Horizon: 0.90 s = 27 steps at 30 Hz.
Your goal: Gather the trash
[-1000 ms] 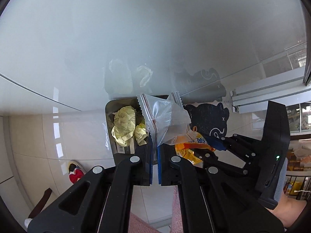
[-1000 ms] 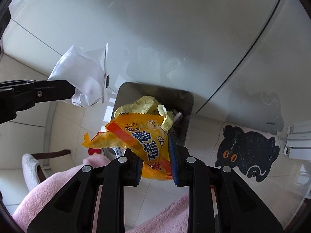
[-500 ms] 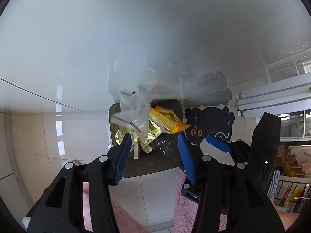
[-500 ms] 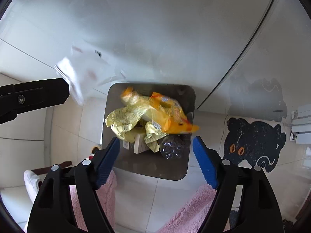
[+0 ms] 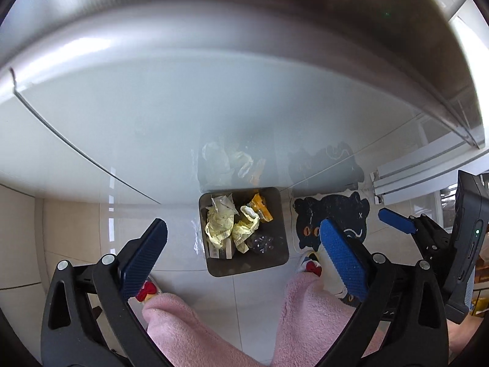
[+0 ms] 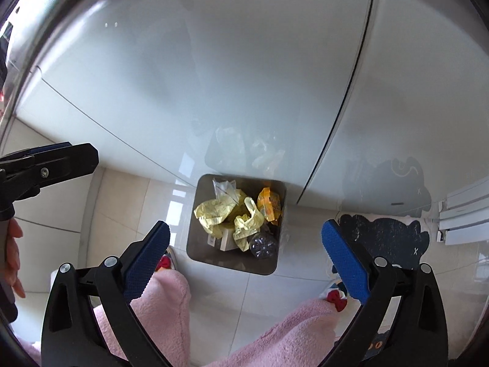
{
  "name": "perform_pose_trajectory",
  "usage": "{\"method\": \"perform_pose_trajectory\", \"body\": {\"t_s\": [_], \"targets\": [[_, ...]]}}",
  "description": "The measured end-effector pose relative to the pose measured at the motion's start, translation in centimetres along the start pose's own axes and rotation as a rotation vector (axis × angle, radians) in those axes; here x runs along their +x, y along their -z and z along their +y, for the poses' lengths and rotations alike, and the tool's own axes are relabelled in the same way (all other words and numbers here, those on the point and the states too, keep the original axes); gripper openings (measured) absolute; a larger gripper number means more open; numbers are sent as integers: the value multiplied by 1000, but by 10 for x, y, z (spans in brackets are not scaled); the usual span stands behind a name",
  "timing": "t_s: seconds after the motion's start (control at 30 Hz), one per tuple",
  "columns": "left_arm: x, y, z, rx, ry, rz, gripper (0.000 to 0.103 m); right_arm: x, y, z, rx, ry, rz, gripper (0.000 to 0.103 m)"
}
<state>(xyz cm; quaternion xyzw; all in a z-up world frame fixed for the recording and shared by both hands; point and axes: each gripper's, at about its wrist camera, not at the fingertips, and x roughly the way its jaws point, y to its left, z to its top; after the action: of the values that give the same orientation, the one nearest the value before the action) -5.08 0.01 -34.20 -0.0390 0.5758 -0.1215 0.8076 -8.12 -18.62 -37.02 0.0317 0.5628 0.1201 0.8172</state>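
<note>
The left tool (image 5: pixel 243 241) hangs high above the floor with its blue-padded jaws spread wide and nothing between them, and the right tool (image 6: pixel 246 243) beside it is likewise spread and empty; in the right wrist view one black finger of the left tool shows at the left edge. Directly below both, seen between the jaws, stands a dark square trash bin (image 5: pixel 275 260) on pale floor tiles, against a glossy white cabinet front (image 5: pixel 214 116) that mirrors its contents. The trash lies inside the bin: a crumpled yellow plastic bag (image 6: pixel 218 214), a clear zip pouch (image 6: pixel 224 189) resting on top of it toward the cabinet, an orange snack wrapper (image 6: pixel 269 205) leaning at the right wall, a small white box (image 6: pixel 227 240) and the ribbed end of a plastic bottle (image 6: pixel 262 244) lower down. All of it looks light and soft; the films are probably slippery and would crumple flat under the pads, so a loose edge or fold is the best place to pinch any further piece, while the bottle would want a grip across its body. A black cat-shaped mat (image 5: pixel 333 217) lies right of the bin, and pink fleece trousers (image 5: pixel 189 327) with slippers show below.
</note>
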Motion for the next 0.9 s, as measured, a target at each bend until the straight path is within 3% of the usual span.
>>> {"method": "perform_pose_trajectory", "body": {"t_s": [0.2, 0.43, 0.63, 0.9], "targets": [[-79, -19, -7, -21, -32, -117, 95, -71, -28, 3, 12, 69, -55, 100], [-151, -42, -17, -40, -67, -220, 95, -159, -62, 5, 55, 59, -160, 100], [-215, -62, -31, -2, -93, -330, 95, -229, -86, 8, 128, 164, -270, 100], [-287, -81, -45, 29, -84, -431, 95, -298, -109, 31, 81, 138, -381, 100]]}}
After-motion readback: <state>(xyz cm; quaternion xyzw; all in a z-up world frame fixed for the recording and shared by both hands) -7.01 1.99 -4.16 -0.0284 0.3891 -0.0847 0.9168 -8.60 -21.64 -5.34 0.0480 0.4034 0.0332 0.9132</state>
